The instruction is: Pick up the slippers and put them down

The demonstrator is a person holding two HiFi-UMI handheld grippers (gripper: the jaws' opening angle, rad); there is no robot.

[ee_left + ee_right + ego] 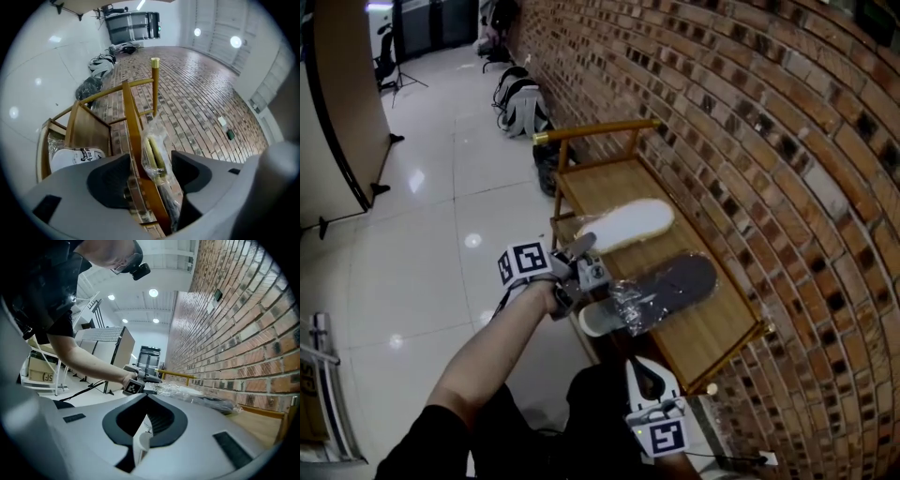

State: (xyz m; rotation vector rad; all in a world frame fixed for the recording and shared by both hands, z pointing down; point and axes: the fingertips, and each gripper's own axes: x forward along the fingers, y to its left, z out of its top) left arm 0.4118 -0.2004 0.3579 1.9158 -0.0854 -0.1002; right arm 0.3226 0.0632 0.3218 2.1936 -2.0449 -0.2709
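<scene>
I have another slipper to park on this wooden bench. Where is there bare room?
Bare wood shows at the wooden bench's far end, between the white slipper and the end rail, and at the near corner beside the plastic-wrapped dark grey slipper. The front edge is crowded: the left gripper straddles that slipper's end.

Bench (722,330) is tight against the brick wall (769,141), no way in from that side. Far end closed by a raised rail (595,129). Top mostly taken: white slipper (628,223) farther, plastic-wrapped dark slipper (675,286) nearer, narrow bare strip between, bare wood at the near wall corner. Open side faces the tiled floor (441,244), wide and free up to the bags (520,103). Left gripper (584,267) occupies that edge, fingers (108,180) apart astride the bench lip and the dark slipper's near end.
</scene>
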